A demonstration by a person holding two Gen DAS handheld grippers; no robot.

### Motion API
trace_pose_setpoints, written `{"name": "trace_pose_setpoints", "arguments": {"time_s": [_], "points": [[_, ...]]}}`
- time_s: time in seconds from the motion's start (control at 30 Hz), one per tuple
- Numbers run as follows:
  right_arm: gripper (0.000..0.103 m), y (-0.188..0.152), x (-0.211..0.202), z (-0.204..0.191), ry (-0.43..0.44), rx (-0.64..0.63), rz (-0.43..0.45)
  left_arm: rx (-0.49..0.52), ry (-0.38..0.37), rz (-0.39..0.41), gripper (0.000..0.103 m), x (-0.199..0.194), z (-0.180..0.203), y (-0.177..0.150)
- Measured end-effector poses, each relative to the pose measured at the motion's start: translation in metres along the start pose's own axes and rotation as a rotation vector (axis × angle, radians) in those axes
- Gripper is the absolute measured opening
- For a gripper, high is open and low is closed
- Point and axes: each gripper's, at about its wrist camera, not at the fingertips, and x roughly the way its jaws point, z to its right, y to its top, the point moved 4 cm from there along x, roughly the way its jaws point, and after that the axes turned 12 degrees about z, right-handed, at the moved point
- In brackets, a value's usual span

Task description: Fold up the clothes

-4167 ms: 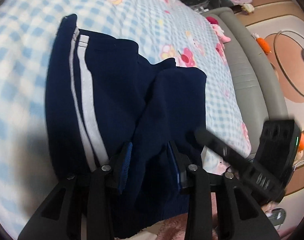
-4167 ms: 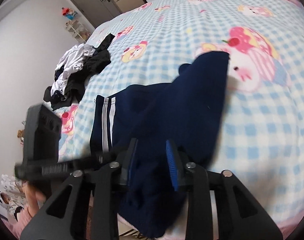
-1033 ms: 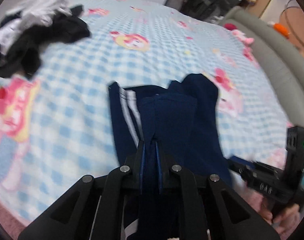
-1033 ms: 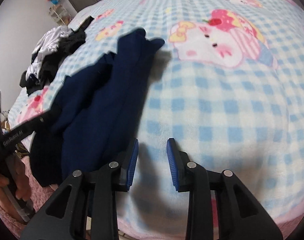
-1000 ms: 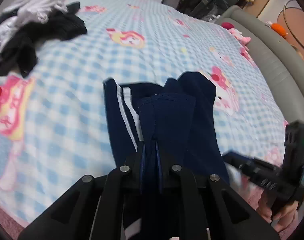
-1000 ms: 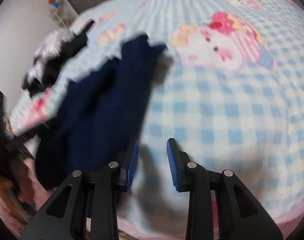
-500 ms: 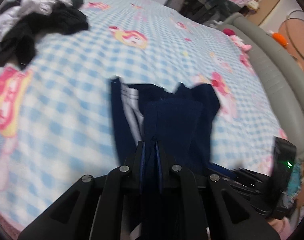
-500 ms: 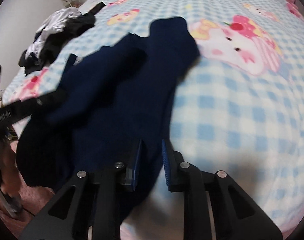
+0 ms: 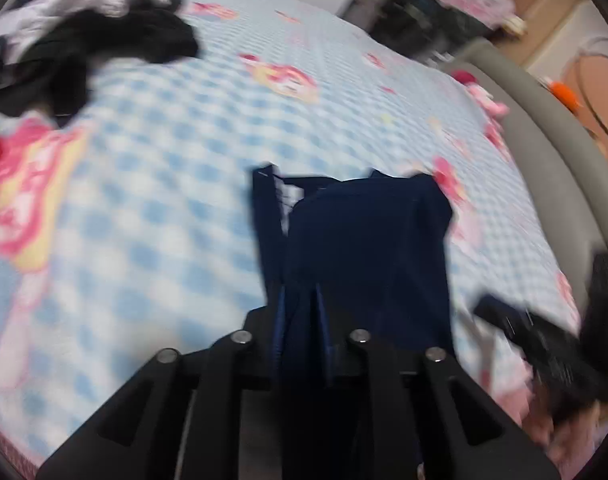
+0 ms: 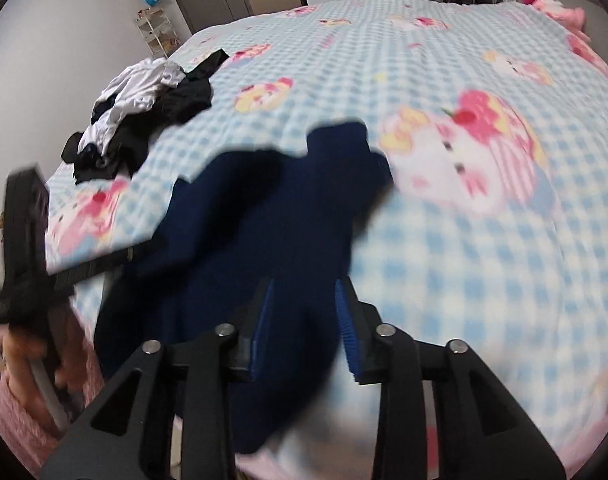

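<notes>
One navy garment [image 9: 368, 240] is seen on the near part of a bed covered by a blue-and-white checked blanket [image 9: 163, 184] printed with pink cartoon figures. In the left wrist view the garment is laid in a roughly folded panel, with a white stripe showing along its left edge; its near end runs up between the fingers of the left gripper [image 9: 299, 320]. The jaws of that gripper are narrow and are opening, with a fold of the navy cloth between them; whether the pads press on it cannot be told through the blur. In the right wrist view the same garment [image 10: 263, 220] is spread in a looser heap, and its near edge passes between the blue pads of the right gripper [image 10: 304, 320]. Those jaws are set moderately apart and are opening; the cloth lies in the gap, and no firm pinch is seen.

The left gripper's body is seen at the left of the right wrist view, held in a hand above a pink fluffy sleeve [image 10: 19, 400]. The right gripper's dark body is seen blurred at the right edge of the left wrist view.

Well apart from the garment, near the far left side of the bed, a pile of black and white clothes [image 10: 139, 120] is heaped. A grey padded bed edge [image 9: 544, 152] is seen along the right.
</notes>
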Motion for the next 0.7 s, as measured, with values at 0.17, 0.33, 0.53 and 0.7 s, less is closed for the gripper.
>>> {"name": "trace_pose_setpoints", "arguments": {"time_s": [0.17, 0.33, 0.53, 0.7], "points": [[0.056, 0.013, 0.053, 0.0, -0.058, -0.056, -0.121, 0.023, 0.014, 0.023, 0.023, 0.001, 0.008, 0.008], [0.041, -0.013, 0.059, 0.004, -0.093, -0.086, -0.145, 0.048, 0.113, 0.101, 0.023, -0.017, 0.0, 0.013], [0.031, -0.016, 0.039, 0.025, -0.194, -0.109, -0.112, 0.051, 0.001, -0.005, 0.025, -0.007, 0.0, 0.0], [0.035, -0.014, -0.008, 0.016, -0.14, -0.061, -0.036, -0.038, -0.014, -0.031, 0.039, -0.018, -0.011, -0.014]]}}
